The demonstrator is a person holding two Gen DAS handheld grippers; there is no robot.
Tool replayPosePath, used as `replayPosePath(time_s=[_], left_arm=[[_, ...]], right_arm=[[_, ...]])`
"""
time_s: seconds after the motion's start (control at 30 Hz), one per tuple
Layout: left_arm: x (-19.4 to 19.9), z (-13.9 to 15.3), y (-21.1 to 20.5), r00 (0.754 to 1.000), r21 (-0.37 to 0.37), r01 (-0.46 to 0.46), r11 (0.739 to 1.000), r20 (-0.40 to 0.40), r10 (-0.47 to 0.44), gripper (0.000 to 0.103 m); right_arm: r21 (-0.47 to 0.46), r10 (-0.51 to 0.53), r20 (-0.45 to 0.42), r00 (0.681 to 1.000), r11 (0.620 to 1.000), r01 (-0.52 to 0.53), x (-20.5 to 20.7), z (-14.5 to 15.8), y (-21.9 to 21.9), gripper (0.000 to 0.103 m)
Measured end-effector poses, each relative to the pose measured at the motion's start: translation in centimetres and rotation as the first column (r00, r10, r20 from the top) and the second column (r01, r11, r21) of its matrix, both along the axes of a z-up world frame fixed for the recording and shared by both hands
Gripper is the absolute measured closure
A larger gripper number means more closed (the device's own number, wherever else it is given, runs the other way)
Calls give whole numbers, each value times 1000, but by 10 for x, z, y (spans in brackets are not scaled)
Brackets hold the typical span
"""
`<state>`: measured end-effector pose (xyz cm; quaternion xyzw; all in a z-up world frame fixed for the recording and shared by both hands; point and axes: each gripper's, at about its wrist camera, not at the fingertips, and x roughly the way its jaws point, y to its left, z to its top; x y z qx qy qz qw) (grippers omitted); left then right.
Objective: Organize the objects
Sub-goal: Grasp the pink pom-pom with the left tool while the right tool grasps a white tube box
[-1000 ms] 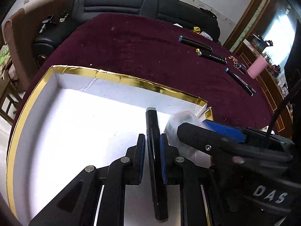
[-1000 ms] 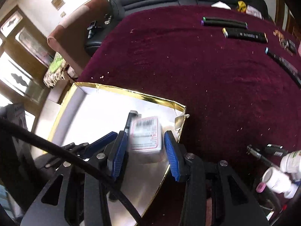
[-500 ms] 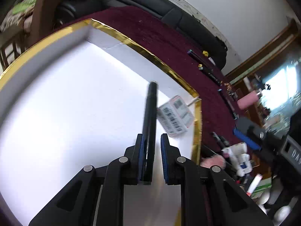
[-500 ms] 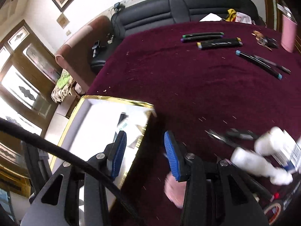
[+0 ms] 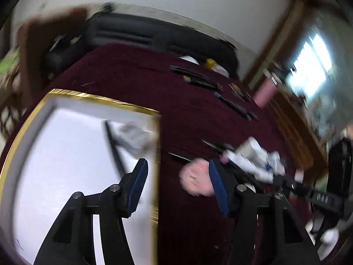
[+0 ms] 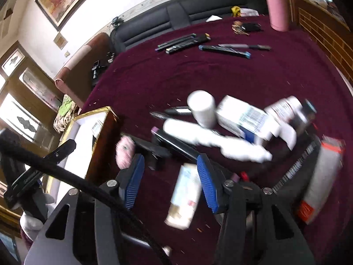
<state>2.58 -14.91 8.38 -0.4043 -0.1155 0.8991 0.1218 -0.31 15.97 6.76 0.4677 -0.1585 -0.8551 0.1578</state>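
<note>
Left wrist: my left gripper [image 5: 177,170] is opening, empty; the black marker [image 5: 113,146] lies in the tray [image 5: 66,95], long axis eleven-to-five. My right gripper [image 6: 168,163] is opening too, holding nothing.

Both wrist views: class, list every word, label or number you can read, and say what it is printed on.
"DAS": white letters, smeared but just legible, on the black housing at the right of the left wrist view.
White box: barcode and small print, too blurred to read.
Bottle label: too blurred to read.
Cream packet: print too blurred to read.
</note>
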Motion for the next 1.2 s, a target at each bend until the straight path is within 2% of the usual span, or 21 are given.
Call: replayPosePath(time_s=[0.1,0.2,0.47,0.57,0.6,0.63,0.67,0.7,0.87,1.07,1.2], left_arm=[[-10,-7,44,997,-82,69,994,34,-66,52],[-26,-26,73,992,-178,92,980,106,-74,52],[-56,-59,92,986,-266,73,961,167,-29,52],[-57,-60,94,990,-302,69,951,137,-28,52],[-58,-60,95,992,-302,63,951,127,-25,57],[-56,-60,95,992,-294,62,954,120,-27,64],[-57,-60,94,991,-266,76,961,129,-43,82],[-58,-60,93,988,-231,82,970,144,-50,82],[-39,-40,82,992,-135,86,987,104,-72,82],[-4,-14,67,993,-37,112,993,49,-110,82],[10,-9,55,993,0,115,993,37,-115,82]], right_arm=[[-30,-21,16,1000,999,22,6,-10,10,54],[-54,-28,22,999,998,29,15,-17,18,54],[-69,6,10,1000,998,-5,25,-24,21,54],[-69,22,9,1000,997,-22,23,-25,18,54],[-66,27,8,1000,997,-26,22,-26,16,54],[-62,34,8,999,998,-33,21,-27,14,54],[-57,36,10,999,998,-35,21,-27,13,54],[-52,39,13,999,998,-39,20,-29,12,54],[-24,67,22,997,997,-67,19,-32,0,54],[47,78,45,996,996,-80,14,-40,-22,54],[204,-11,58,998,979,-1,4,-53,-33,53]])
